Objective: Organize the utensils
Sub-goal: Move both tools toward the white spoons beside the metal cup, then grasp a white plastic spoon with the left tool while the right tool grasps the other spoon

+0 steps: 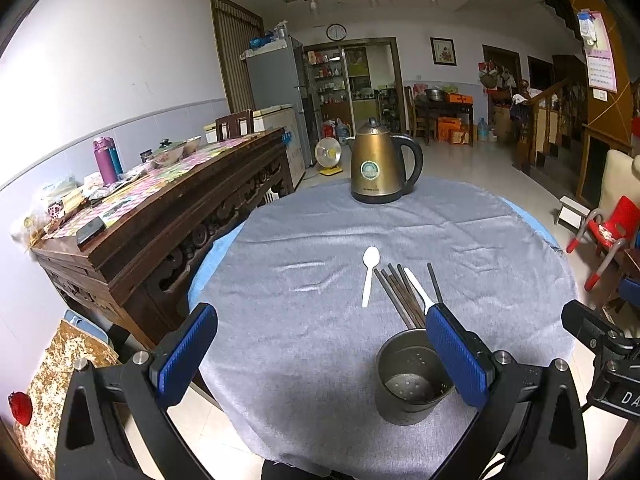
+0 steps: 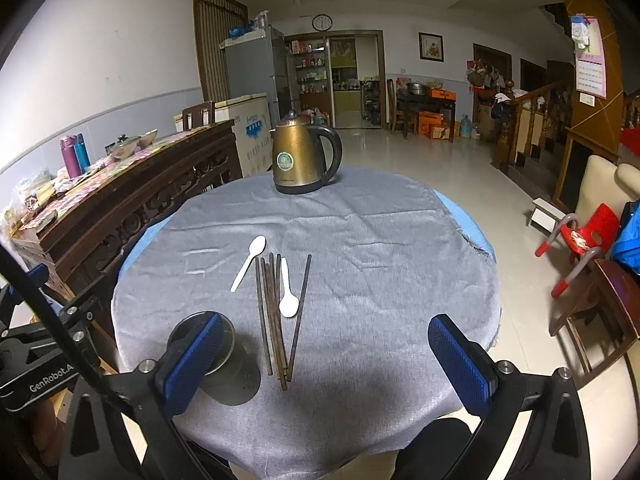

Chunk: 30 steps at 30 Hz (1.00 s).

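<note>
Utensils lie loose on the grey tablecloth [image 2: 360, 248] of a round table: a bundle of dark chopsticks [image 2: 272, 312], about six sticks, fanned slightly, near ends toward the camera; one stray chopstick [image 2: 301, 312] just beside the bundle at its 3 o'clock. A white plastic spoon [image 2: 287, 292] rests on the bundle, bowl toward the camera. A second white plastic spoon [image 2: 249, 262] lies apart at the bundle's 10 o'clock, bowl pointing away. The perforated metal utensil holder [image 1: 408, 376] stands upright and empty at 8 o'clock from the bundle in the right wrist view, partly hidden there by a blue pad. A bronze electric kettle [image 2: 300, 158] stands at 12 o'clock, well apart

Left gripper [image 1: 320, 356]: jaws spread fully wide, nothing between the pads, poised above the near table edge. Right gripper [image 2: 326, 360]: likewise fully wide and empty, the near chopstick ends lying between its fingers in view, not touched

Handling, judged: chopsticks light, stiff, thin and smooth; likely to roll or slip and scatter if pinched as a bundle. Best taken near mid-length, across the sticks, pads square. Spoons very light, slightly flexible plastic; take the flat handle, not the bowl. Lift the upper spoon first so the bundle is clear. The holder looks light enough to tip if nudged; the left gripper could steady it
</note>
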{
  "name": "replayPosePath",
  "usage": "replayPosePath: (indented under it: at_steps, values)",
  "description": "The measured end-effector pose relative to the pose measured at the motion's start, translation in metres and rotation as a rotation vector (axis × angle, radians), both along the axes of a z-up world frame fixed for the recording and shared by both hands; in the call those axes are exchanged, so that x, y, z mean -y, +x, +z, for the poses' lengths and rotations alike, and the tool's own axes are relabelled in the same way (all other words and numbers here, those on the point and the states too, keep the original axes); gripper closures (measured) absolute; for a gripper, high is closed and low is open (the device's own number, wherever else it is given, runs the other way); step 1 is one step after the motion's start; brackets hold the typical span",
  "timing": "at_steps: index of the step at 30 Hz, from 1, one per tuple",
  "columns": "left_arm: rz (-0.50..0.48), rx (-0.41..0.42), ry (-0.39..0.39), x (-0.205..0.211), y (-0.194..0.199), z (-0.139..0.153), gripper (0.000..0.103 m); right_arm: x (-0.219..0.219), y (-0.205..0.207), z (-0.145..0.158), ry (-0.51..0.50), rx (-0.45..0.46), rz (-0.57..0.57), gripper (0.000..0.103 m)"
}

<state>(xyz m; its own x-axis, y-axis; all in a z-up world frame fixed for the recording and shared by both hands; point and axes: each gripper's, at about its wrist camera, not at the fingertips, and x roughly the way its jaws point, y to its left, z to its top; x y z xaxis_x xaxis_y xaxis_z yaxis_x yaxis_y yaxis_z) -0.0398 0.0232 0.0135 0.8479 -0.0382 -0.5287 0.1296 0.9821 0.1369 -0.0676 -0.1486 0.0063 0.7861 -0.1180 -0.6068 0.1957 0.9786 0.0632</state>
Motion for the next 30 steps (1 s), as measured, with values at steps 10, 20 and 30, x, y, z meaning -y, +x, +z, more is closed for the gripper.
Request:
replayPosePath:
  at_steps: [10,20,30]
  values:
    - [0.006,-0.038,-0.008,0.001,0.024,-0.015,0.0,0.005,0.02,-0.015,0.01,-0.054,-0.005,0.0]
    - [0.032,-0.08,-0.018,-0.003,0.06,-0.026,0.0,0.015,0.062,-0.026,0.035,-0.101,-0.005,0.0]
    - [0.029,-0.12,-0.013,-0.034,0.124,-0.027,0.0,0.033,0.129,-0.047,0.069,-0.152,0.071,0.001]
